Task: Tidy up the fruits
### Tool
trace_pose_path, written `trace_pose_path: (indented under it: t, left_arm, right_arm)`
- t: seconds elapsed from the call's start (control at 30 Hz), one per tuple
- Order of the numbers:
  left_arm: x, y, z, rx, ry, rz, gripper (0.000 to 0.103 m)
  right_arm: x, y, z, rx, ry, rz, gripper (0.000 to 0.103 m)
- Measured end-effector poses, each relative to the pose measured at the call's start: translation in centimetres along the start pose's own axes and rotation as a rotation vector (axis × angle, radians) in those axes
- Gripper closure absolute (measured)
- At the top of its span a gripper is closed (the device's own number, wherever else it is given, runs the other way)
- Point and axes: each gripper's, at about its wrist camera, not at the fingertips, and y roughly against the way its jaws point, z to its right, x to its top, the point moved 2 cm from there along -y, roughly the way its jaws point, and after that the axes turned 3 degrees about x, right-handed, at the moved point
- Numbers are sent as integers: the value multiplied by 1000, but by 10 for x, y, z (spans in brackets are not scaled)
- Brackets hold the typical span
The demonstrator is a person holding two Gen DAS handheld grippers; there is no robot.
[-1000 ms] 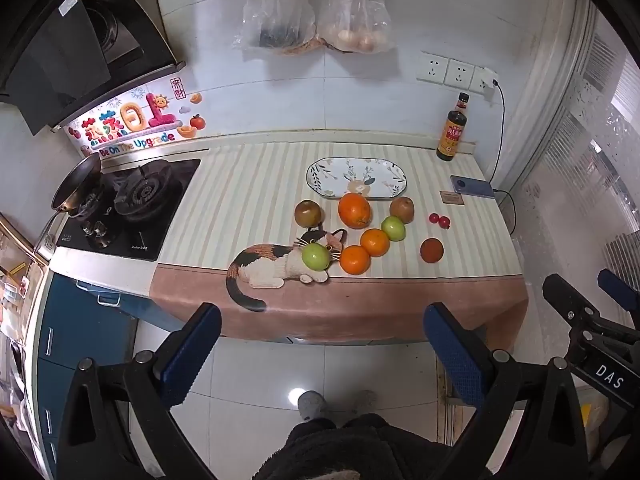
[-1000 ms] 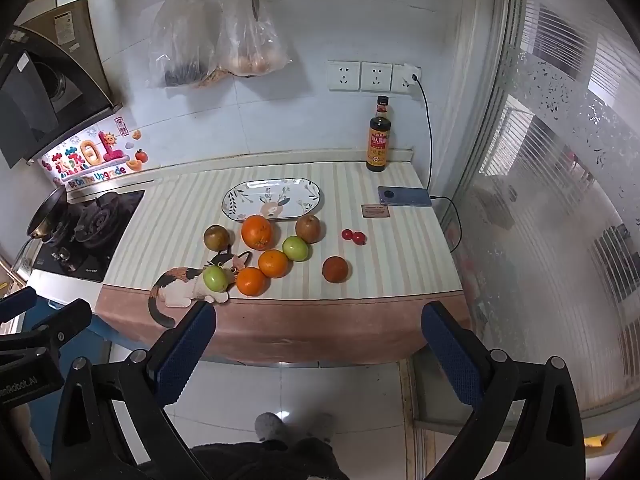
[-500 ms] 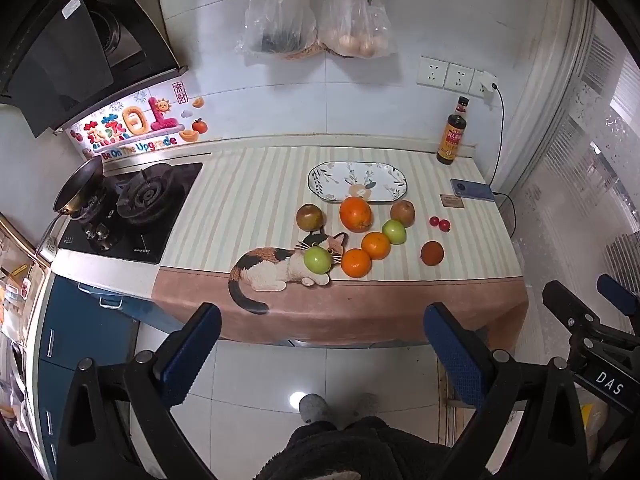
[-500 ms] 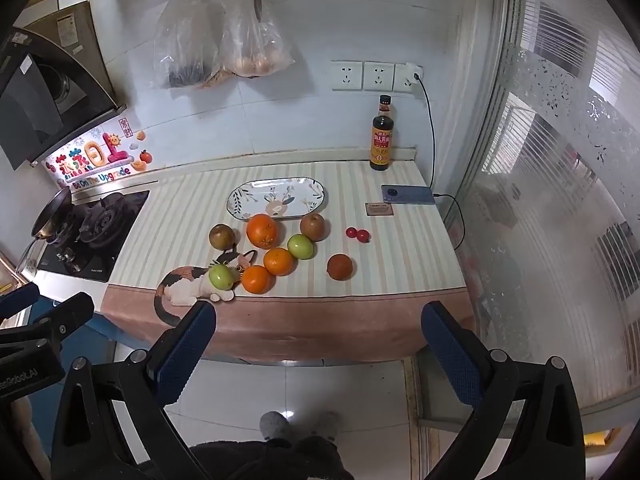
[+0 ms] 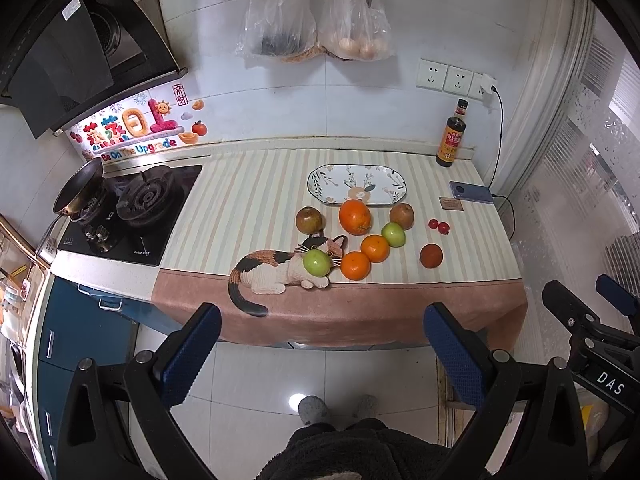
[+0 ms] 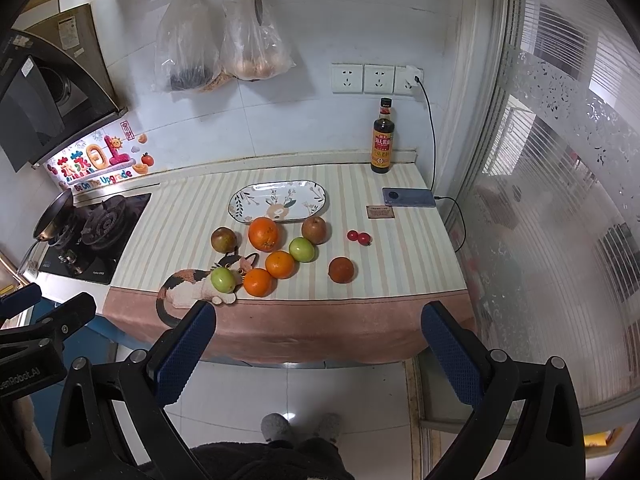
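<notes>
On striped cloth [image 5: 248, 200]: fruits [image 5: 355, 216] loose (orange, green, brown) | left gripper [image 5: 322, 354], right gripper [image 6: 318, 352]: jaws apart

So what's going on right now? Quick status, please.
Left gripper and right gripper open, empty, short of the counter. Fruits loose beside empty plate. Nothing in the way.

Striped counter cloth [image 5: 248, 200] under oval plate [image 5: 356, 189], 3 oranges [image 5: 355, 216], 2 green apples [image 5: 317, 263], sauce bottle [image 5: 451, 136], phone [image 5: 471, 193].
</notes>
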Motion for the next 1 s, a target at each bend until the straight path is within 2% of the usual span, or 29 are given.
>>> trace_pose_path:
  t: [1.0]
  left_arm:
    - [9, 5, 1, 1, 1, 2, 0]
  right_arm:
    - [7, -7, -9, 12, -5, -5, 0]
